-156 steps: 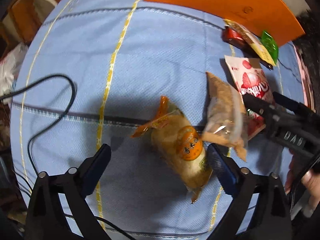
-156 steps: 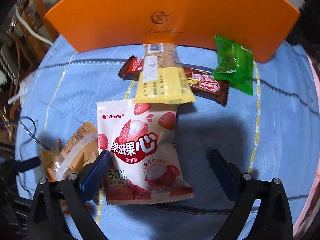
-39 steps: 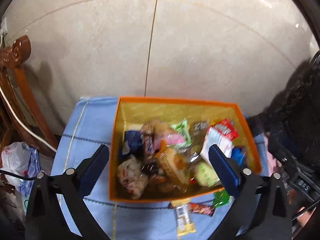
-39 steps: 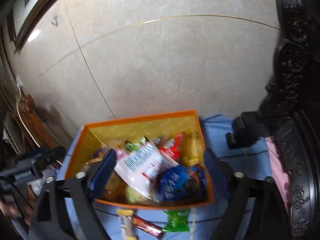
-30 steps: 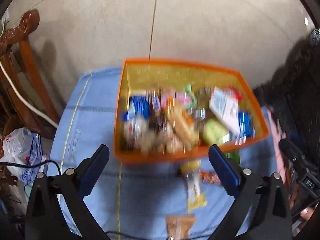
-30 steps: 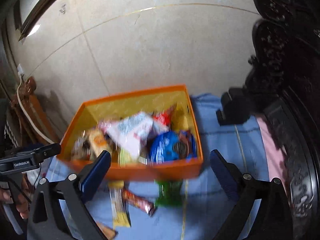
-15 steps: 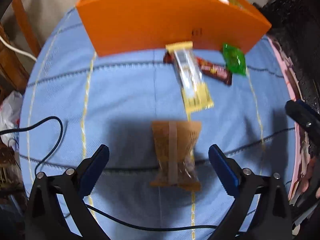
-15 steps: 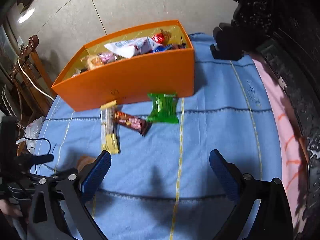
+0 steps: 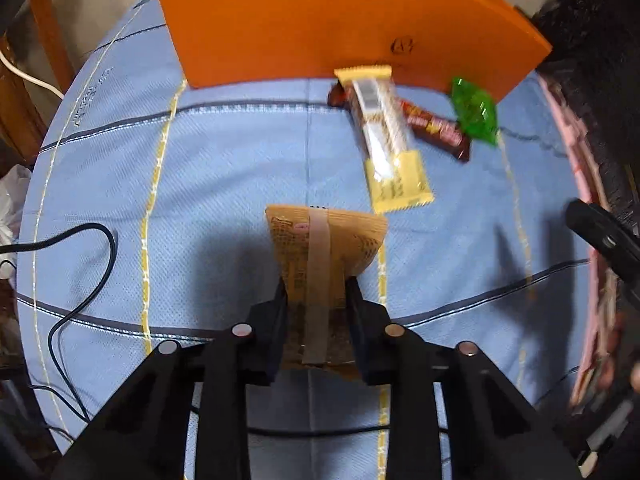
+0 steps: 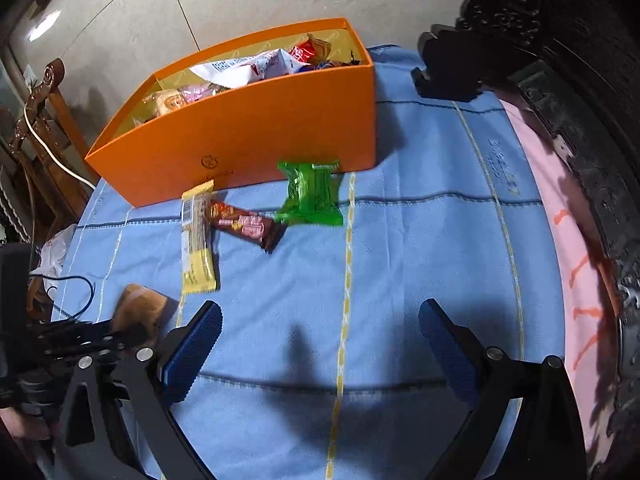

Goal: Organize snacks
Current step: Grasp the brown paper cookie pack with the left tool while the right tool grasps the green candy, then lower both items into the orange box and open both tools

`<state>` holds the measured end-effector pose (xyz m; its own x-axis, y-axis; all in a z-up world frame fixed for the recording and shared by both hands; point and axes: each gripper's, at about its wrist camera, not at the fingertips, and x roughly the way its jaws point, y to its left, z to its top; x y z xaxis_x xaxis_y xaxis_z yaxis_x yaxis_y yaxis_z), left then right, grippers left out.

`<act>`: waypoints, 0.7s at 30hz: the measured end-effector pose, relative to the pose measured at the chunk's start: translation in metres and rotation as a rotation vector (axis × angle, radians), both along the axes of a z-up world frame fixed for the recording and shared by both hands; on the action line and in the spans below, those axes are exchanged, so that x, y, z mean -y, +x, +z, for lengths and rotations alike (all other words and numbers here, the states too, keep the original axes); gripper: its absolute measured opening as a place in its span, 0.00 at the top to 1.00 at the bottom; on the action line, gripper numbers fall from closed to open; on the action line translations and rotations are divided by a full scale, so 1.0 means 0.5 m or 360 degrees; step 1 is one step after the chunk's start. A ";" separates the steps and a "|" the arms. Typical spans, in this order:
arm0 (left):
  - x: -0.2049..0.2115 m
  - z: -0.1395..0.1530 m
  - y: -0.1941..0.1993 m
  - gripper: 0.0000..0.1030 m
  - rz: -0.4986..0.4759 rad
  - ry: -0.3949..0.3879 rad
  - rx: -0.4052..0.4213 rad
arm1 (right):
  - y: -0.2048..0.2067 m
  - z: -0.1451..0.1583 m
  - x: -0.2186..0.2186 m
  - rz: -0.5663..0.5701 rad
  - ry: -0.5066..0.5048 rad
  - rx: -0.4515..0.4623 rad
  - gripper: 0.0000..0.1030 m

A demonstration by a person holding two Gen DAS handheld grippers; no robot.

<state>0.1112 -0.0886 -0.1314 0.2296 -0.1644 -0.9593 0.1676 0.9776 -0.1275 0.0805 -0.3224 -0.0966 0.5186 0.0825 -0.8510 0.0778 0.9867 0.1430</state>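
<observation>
My left gripper (image 9: 316, 300) is shut on a tan snack packet (image 9: 320, 248) on the blue cloth; the packet also shows in the right wrist view (image 10: 140, 308). An orange box (image 10: 248, 136) holding several snacks stands at the back. In front of it lie a yellow bar (image 10: 197, 236), a brown chocolate bar (image 10: 246, 226) and a green packet (image 10: 312, 194). My right gripper (image 10: 320, 344) is open and empty over bare cloth, nearer than these snacks.
The blue cloth (image 10: 420, 240) covers the table. A black cable (image 9: 80, 280) lies on it at the left. Dark carved wooden furniture (image 10: 560, 60) stands at the right, and a wooden chair (image 10: 40, 120) at the left beyond the table edge.
Both grippers came down from above the box to the cloth. My left gripper has closed on the tan packet, which lay free half a second ago. The right gripper stays open.
</observation>
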 end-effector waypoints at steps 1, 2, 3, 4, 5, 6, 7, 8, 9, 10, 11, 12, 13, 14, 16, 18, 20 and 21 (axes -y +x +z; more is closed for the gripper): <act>-0.007 0.003 0.001 0.74 0.0011 -0.0003 0.0001 | 0.018 0.001 0.002 -0.0015 -0.0012 0.0018 0.04; -0.015 0.004 0.003 0.74 0.0023 -0.0003 0.0000 | 0.038 0.000 0.001 -0.0023 -0.0034 0.0028 0.04; -0.020 0.004 0.006 0.74 0.0033 -0.0005 -0.0005 | 0.058 -0.001 -0.002 -0.0024 -0.0057 0.0038 0.04; -0.027 0.001 0.008 0.74 0.0049 -0.0013 -0.0019 | 0.075 -0.002 -0.005 -0.0026 -0.0076 0.0042 0.04; -0.031 -0.002 0.010 0.74 0.0063 -0.0019 -0.0033 | 0.099 -0.007 -0.010 -0.0037 -0.0113 0.0045 0.04; -0.030 -0.002 0.012 0.74 0.0067 -0.0017 -0.0039 | 0.122 -0.014 -0.017 -0.0052 -0.0158 0.0043 0.04; -0.032 -0.005 0.013 0.74 0.0068 -0.0010 -0.0042 | 0.136 -0.019 -0.022 -0.0057 -0.0184 0.0037 0.04; -0.034 -0.008 0.015 0.74 0.0065 0.0000 -0.0045 | 0.156 -0.028 -0.030 -0.0048 -0.0203 0.0025 0.05; -0.034 -0.012 0.017 0.74 0.0066 0.0004 -0.0049 | 0.171 -0.037 -0.037 -0.0037 -0.0224 0.0009 0.06; -0.033 -0.016 0.019 0.74 0.0070 -0.0003 -0.0055 | 0.183 -0.046 -0.043 -0.0038 -0.0263 -0.0011 0.11; -0.036 -0.018 0.020 0.74 0.0084 -0.0024 -0.0056 | 0.200 -0.060 -0.050 -0.0033 -0.0291 -0.0042 0.18; -0.034 -0.018 0.022 0.74 0.0086 -0.0028 -0.0053 | 0.210 -0.070 -0.052 -0.0022 -0.0284 -0.0062 0.21; -0.032 -0.019 0.024 0.73 0.0083 -0.0028 -0.0049 | 0.221 -0.084 -0.052 -0.0021 -0.0288 -0.0101 0.29; -0.031 -0.020 0.024 0.73 0.0082 -0.0027 -0.0049 | 0.230 -0.100 -0.050 -0.0028 -0.0290 -0.0159 0.41; -0.030 -0.021 0.024 0.72 0.0085 -0.0030 -0.0049 | 0.237 -0.121 -0.045 -0.0022 -0.0236 -0.0232 0.57; -0.025 -0.023 0.018 0.71 0.0082 -0.0028 -0.0049 | 0.226 -0.115 -0.043 -0.0027 -0.0259 -0.0201 0.63; -0.017 -0.024 0.023 0.72 0.0086 -0.0037 -0.0053 | 0.204 -0.101 -0.034 -0.0029 -0.0173 -0.0179 0.65; -0.023 -0.023 0.023 0.72 0.0087 -0.0042 -0.0054 | 0.190 -0.092 -0.029 -0.0032 -0.0146 -0.0162 0.65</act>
<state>0.1224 -0.0770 -0.1431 0.2066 -0.1781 -0.9621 0.1092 0.9813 -0.1582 0.1756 -0.3076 -0.1424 0.4298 -0.0079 -0.9029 0.1074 0.9933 0.0424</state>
